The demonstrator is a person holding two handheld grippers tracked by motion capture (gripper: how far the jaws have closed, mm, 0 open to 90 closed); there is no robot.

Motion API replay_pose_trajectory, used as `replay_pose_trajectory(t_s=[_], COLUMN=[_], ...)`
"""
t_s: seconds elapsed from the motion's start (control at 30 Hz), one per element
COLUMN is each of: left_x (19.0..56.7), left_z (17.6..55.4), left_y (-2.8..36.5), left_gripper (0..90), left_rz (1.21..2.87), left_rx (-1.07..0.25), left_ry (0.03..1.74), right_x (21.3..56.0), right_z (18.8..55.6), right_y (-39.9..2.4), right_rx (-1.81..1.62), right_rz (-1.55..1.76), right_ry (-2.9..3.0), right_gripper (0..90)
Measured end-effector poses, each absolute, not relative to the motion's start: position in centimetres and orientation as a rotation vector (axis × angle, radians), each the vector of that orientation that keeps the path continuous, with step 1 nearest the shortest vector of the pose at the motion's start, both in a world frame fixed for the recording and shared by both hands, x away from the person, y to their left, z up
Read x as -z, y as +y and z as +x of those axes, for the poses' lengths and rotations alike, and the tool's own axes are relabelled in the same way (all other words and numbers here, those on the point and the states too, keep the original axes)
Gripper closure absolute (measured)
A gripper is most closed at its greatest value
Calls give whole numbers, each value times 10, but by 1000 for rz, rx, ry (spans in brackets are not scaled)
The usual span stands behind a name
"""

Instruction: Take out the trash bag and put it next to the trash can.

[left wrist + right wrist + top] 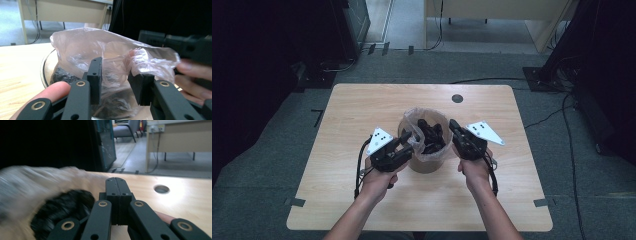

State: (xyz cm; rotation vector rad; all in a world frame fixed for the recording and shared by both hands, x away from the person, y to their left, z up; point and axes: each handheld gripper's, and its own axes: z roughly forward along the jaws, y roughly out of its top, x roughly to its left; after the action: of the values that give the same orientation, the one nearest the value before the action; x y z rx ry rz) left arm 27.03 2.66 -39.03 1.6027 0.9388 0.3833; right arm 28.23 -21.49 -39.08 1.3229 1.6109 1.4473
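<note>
straddling bag rim [110, 50], left hand-held gripper [120, 82] apart | right hand-held gripper [117, 182] together, beside bin [427, 162]

Plastic liner [27, 185] motion-blurred; dark contents [62, 207] beneath unclear, perhaps crumpled material.

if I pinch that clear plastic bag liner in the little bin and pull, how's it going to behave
Probably floppy and very light: the plastic bag liner is thin, see-through and crumpled, bunched into folds between the open jaws of the left gripper. It will likely stretch and slide rather than hold shape. Pulling could also tug the bin, which holds dark contents, so it may shift or tip.
</note>
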Motion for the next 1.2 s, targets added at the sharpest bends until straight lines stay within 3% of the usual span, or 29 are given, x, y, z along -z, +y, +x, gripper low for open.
replay_pose_trajectory(t_s=[0.13, 0.23, 0.27, 0.3, 0.53, 0.63, 0.8, 1.03, 1.2], left_x=[391, 390, 390, 389, 388, 390, 390, 390, 392], left_z=[272, 272, 272, 272, 270, 272, 272, 273, 274], left_y=[27, 35, 35, 37, 35, 30, 29, 42, 41], left_gripper=[632, 637, 658, 682, 763, 766, 763, 764, 765], left_rz=[1601, 1604, 1604, 1604, 1619, 1624, 1624, 1618, 1620], left_rx=[-388, -399, -399, -397, -397, -391, -394, -412, -410], left_ry=[954, 968, 968, 972, 959, 968, 971, 991, 1006], right_x=[375, 376, 376, 383, 415, 428, 432, 457, 468], right_z=[282, 271, 271, 265, 248, 248, 255, 247, 245], right_y=[-192, -187, -187, -195, -230, -242, -245, -259, -264], right_rx=[-1472, -1441, -1441, -1387, -1381, -1444, -1524, -1601, -1566], right_rz=[1252, 1203, 1203, 1210, 1334, 1422, 1456, 1388, 1340], right_ry=[1644, 1663, 1663, 1653, 1622, 1641, 1680, 1700, 1754], right_gripper=[900, 762, 762, 705, 633, 569, 538, 301, 261])
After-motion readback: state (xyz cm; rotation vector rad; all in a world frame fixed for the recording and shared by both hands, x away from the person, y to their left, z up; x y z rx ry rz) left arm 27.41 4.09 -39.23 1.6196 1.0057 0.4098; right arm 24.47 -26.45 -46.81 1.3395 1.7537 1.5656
